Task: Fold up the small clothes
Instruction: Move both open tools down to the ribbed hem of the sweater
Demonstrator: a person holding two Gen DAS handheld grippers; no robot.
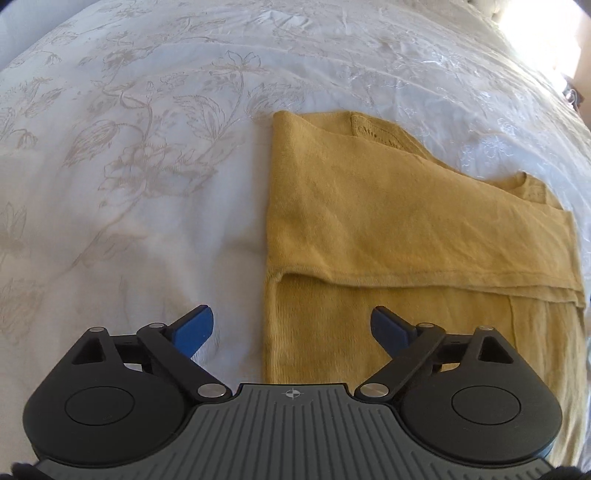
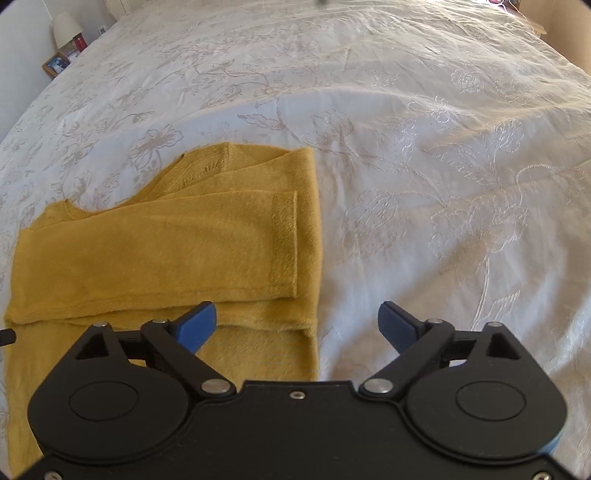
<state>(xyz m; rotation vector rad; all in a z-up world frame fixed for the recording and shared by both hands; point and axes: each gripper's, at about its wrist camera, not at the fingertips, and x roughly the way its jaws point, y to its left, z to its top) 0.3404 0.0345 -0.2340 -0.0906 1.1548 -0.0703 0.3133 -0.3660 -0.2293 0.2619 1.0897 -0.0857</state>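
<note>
From the left wrist camera, the left gripper (image 1: 291, 328) is spread wide with nothing between its blue fingertips (image 1: 195, 328). It hovers over the left edge of a mustard-yellow sweater (image 1: 388, 229) lying flat on a bed (image 1: 129, 166) covered in a white bedspread with a pale floral pattern. A sleeve (image 1: 424, 243) is folded across the sweater's body.

From the right wrist camera, the right gripper (image 2: 297, 326) is likewise wide open and empty, above the sweater's (image 2: 147, 251) right edge. The sleeve's ribbed cuff (image 2: 284, 240) lies near that edge. At the far left corner, a bedside table (image 2: 62, 55) carries a lamp (image 2: 66, 26).
</note>
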